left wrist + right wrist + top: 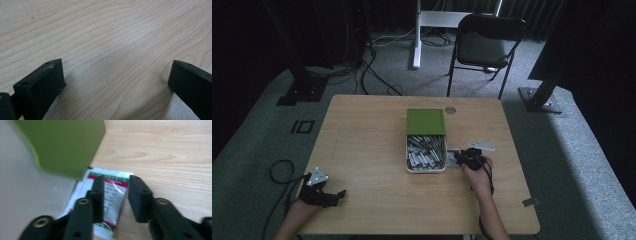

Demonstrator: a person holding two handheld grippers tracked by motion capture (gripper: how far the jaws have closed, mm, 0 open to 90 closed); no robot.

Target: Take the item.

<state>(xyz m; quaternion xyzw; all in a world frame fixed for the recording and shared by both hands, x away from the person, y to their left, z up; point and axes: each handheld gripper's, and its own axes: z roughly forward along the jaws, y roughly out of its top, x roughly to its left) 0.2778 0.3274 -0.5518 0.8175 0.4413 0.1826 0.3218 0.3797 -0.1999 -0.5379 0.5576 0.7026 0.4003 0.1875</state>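
- I am in what looks like a lab or recording studio, not a home: dark curtains hang along the back and sides.
- My table [362,150] is a plain light-wood one standing alone on grey carpet [257,145].
- Black metal stands [302,85] with bolted base plates rise at both far corners, another one [542,95] on the right.
- Loose black cables [377,75] trail over the floor behind the table.
- A black folding chair [484,47] sits empty beyond the far edge, next to a white leg of a desk frame [417,35].
- Square tape marks [303,126] are stuck on the carpet at the left.
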